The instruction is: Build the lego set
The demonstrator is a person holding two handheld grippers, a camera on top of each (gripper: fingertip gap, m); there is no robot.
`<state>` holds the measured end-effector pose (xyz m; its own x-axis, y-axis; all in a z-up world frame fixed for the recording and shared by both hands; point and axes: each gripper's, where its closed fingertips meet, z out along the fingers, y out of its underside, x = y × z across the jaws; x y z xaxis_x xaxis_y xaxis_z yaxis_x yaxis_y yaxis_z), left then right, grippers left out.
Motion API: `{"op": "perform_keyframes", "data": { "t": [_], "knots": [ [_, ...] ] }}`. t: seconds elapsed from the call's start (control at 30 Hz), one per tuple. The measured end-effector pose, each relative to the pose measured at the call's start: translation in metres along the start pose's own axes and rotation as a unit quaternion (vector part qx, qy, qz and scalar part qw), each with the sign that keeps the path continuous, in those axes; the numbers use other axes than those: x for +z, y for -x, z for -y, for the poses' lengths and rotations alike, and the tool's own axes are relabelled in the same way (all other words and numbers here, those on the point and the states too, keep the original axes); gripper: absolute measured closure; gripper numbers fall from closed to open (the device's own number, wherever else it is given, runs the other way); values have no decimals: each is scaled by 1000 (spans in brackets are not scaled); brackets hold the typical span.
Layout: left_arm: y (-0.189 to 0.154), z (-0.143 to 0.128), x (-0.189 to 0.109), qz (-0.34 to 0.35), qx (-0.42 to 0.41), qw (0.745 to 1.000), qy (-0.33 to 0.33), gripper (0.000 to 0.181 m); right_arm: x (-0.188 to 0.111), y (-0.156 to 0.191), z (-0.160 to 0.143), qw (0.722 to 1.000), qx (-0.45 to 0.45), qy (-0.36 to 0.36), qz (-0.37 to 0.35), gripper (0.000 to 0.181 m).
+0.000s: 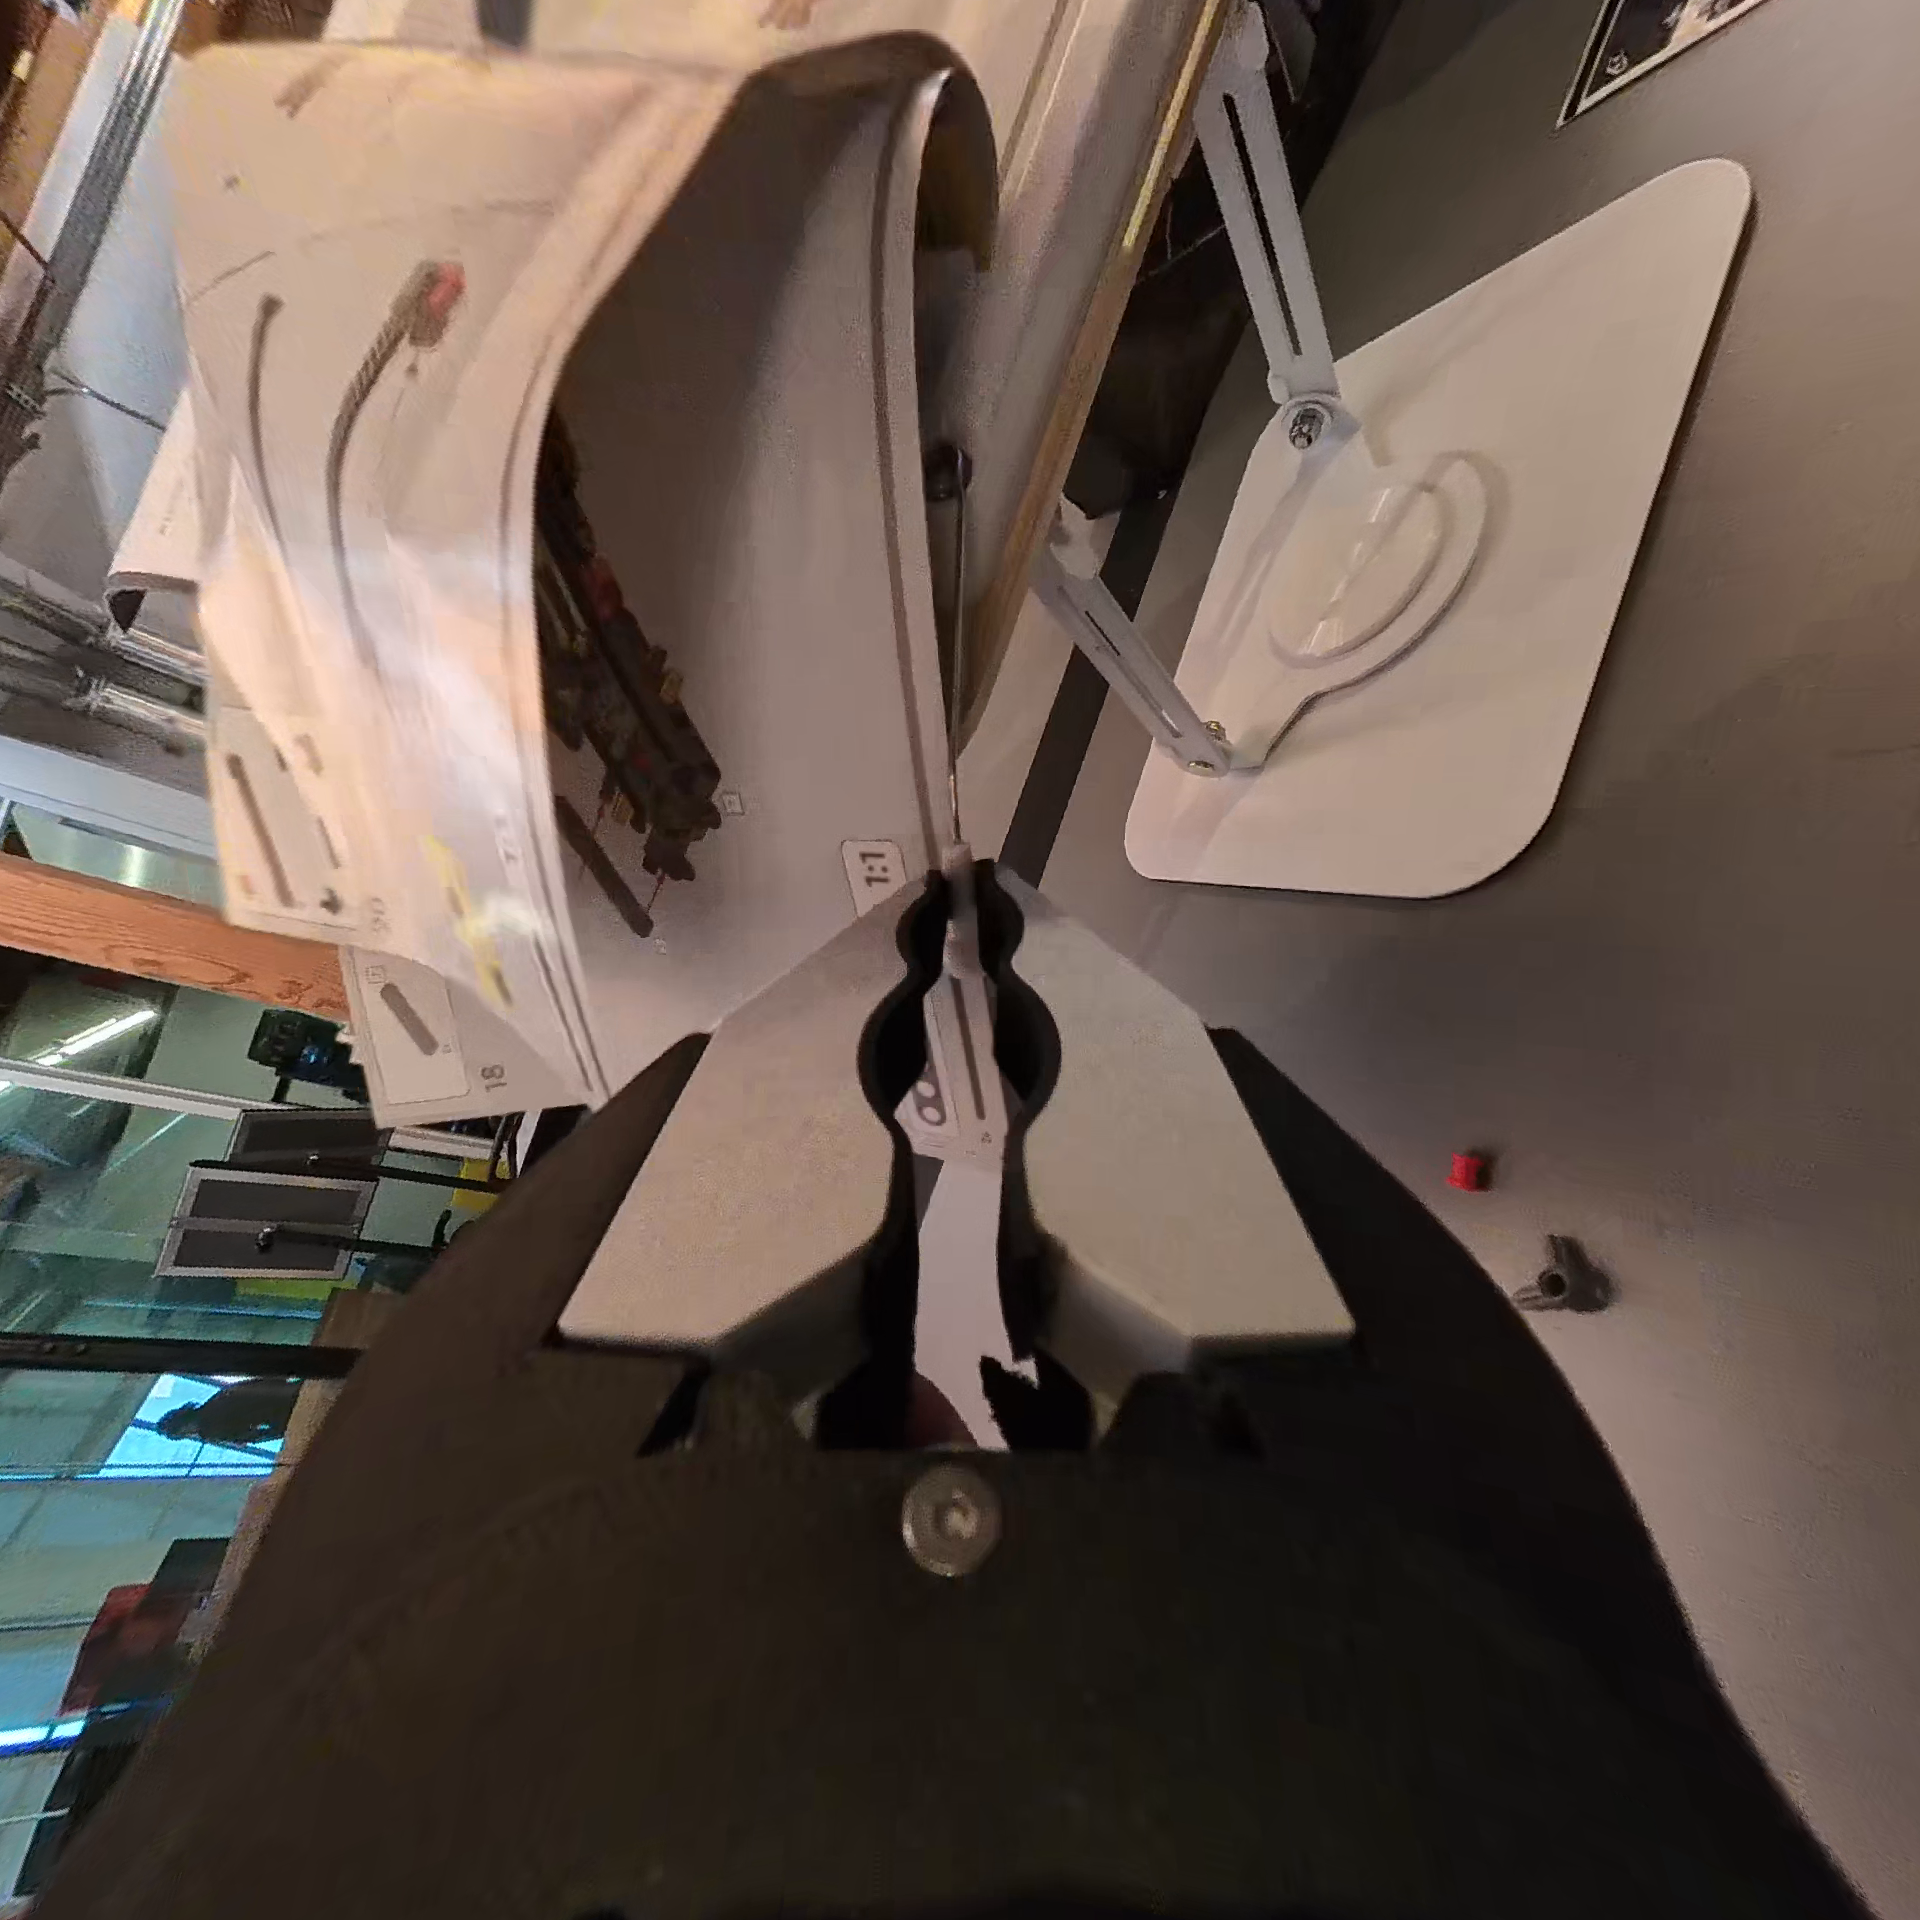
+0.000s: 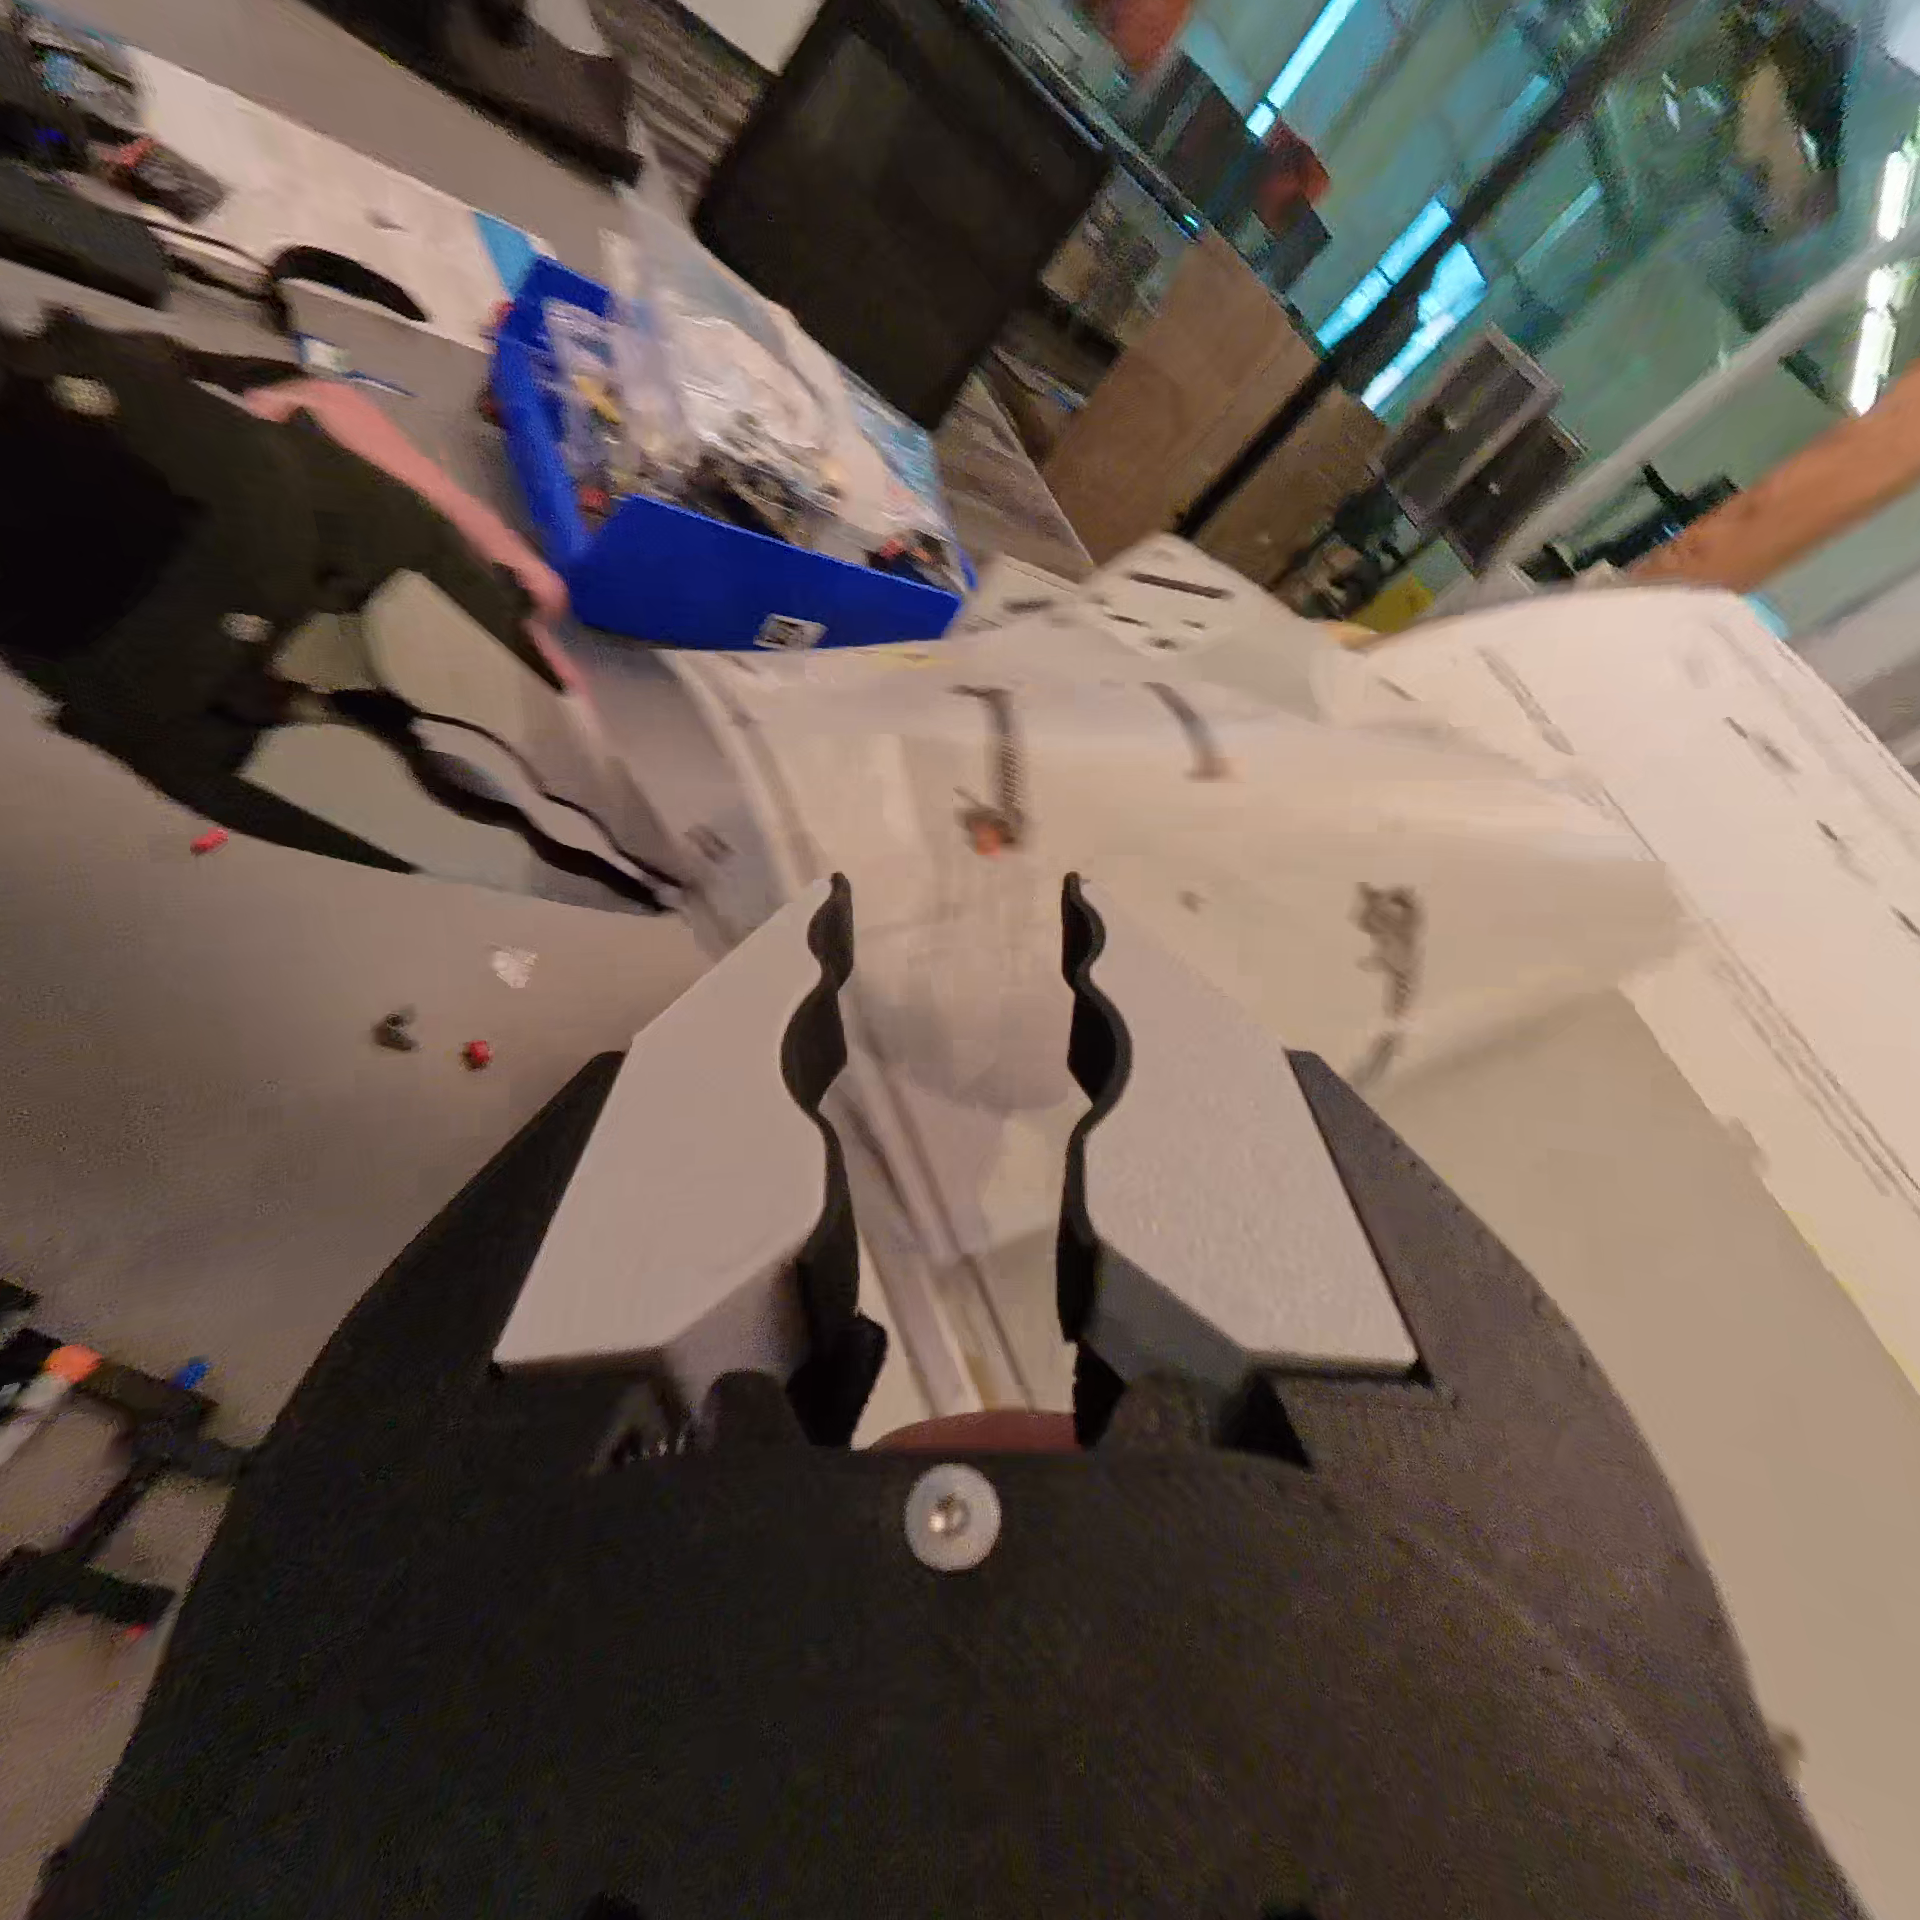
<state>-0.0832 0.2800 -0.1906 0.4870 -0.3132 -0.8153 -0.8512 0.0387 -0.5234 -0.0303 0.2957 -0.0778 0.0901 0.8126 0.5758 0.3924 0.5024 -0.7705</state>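
My left gripper is shut on a page of the white instruction booklet, whose pages curl up and over to the left. In the right wrist view the booklet lies spread ahead. My right gripper is open and empty, right over its pages. The left gripper also shows at the left of that view, pinching the booklet's edge. A partly built black lego frame lies at the lower left of the grey table.
A white stand with a flat base and hinged arms stands behind the booklet. A small red piece and a grey connector lie loose on the table. A blue bin with bagged parts stands at the back. Left tips to right tips: about 12 cm. The small red piece is closer to my left gripper, around 15 cm from its tips; the right tips are 25 cm off.
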Motion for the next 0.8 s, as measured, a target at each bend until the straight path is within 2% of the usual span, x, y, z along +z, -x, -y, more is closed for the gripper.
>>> {"op": "perform_keyframes", "data": {
  "t": [0.07,0.17,0.23,0.43,0.8],
  "knots": [
    [-2,1,0,2,0,1000,1,178,-4,-24,-9,1000,7,8,-23,147],
    [-4,2,-2,6,-7,1000,2,178,10,-36,-20,999,-11,31,-22,154],
    [-4,3,-3,10,-8,1000,2,178,25,-33,-26,998,-37,48,-10,163],
    [-7,9,-9,13,-6,1000,1,178,58,-15,-43,991,-70,108,46,168],
    [8,18,-18,-34,53,998,25,178,64,1,-51,973,-113,158,124,173]
  ]
}}
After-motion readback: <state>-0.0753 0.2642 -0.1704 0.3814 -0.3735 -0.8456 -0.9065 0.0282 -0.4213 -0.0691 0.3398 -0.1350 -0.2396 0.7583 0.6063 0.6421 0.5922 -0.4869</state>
